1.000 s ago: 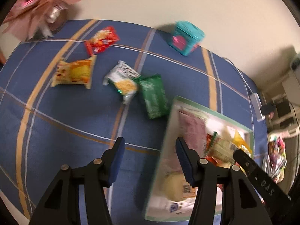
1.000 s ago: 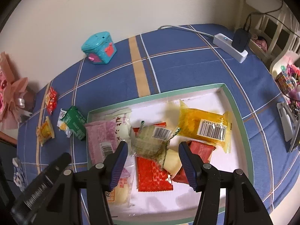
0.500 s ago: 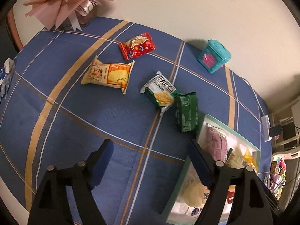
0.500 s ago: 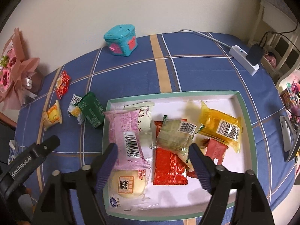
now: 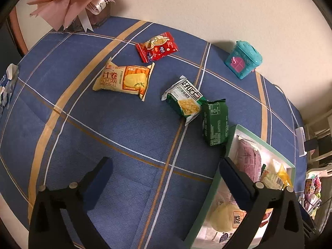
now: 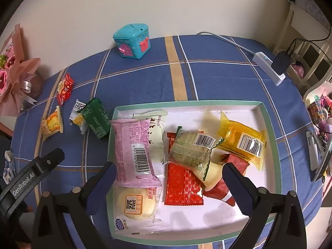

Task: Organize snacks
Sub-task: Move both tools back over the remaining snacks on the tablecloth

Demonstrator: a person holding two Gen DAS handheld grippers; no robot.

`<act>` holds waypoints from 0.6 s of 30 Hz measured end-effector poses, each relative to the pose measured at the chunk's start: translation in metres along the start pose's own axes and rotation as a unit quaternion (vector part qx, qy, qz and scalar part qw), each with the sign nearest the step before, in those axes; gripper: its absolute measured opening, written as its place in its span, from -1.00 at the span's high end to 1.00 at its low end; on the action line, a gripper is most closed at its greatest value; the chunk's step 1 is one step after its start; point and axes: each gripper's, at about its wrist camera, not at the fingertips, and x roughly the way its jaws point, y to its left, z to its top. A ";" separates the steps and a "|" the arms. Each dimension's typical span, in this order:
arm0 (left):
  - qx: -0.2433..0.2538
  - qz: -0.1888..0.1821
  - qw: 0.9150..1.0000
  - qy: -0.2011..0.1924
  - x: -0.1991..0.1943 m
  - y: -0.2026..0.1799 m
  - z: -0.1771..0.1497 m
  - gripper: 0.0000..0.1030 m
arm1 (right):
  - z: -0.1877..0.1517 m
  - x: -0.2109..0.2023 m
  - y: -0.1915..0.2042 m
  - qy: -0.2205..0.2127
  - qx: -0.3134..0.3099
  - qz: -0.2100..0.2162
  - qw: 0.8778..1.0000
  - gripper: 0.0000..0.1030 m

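Left wrist view: we hover the left gripper [image 5: 164, 176], jaws opening and empty.
Green packet [image 5: 215, 122] lies ahead-right, long axis pointing away; the right gripper [image 6: 168, 178], also opening empty, is farther.

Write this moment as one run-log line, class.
left gripper: jaws opening, empty | right gripper: jaws opening, empty, over tray | four snack packets outside tray

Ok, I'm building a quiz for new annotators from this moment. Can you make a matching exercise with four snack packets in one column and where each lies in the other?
Things:
1. dark green packet
2. pink packet
3. red packet with cartoon print
4. orange-yellow packet

Places:
A. in the tray, right part
B. on the cloth, farthest from the tray
C. on the cloth, beside the tray's left rim
D. in the tray, left part

Pairs: 1-C, 2-D, 3-B, 4-A
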 end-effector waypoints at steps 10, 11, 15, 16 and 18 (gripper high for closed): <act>-0.005 0.052 0.998 -0.017 -0.008 0.033 0.013 -0.98 | -0.004 -0.006 0.022 -0.011 -0.030 0.024 0.999 -1.00; -0.007 0.059 0.998 -0.019 -0.009 0.037 0.015 -0.98 | -0.005 -0.006 0.027 -0.011 -0.035 0.029 0.999 -1.00; -0.021 0.077 0.996 -0.024 -0.013 0.058 0.022 -0.98 | -0.012 -0.007 0.053 -0.009 -0.065 0.047 0.997 -1.00; -0.025 0.078 0.996 -0.025 -0.014 0.062 0.023 -0.98 | -0.014 -0.007 0.059 -0.008 -0.074 0.051 0.996 -1.00; -0.035 0.079 0.996 -0.026 -0.016 0.072 0.025 -0.98 | -0.018 -0.007 0.072 -0.008 -0.091 0.055 0.994 -1.00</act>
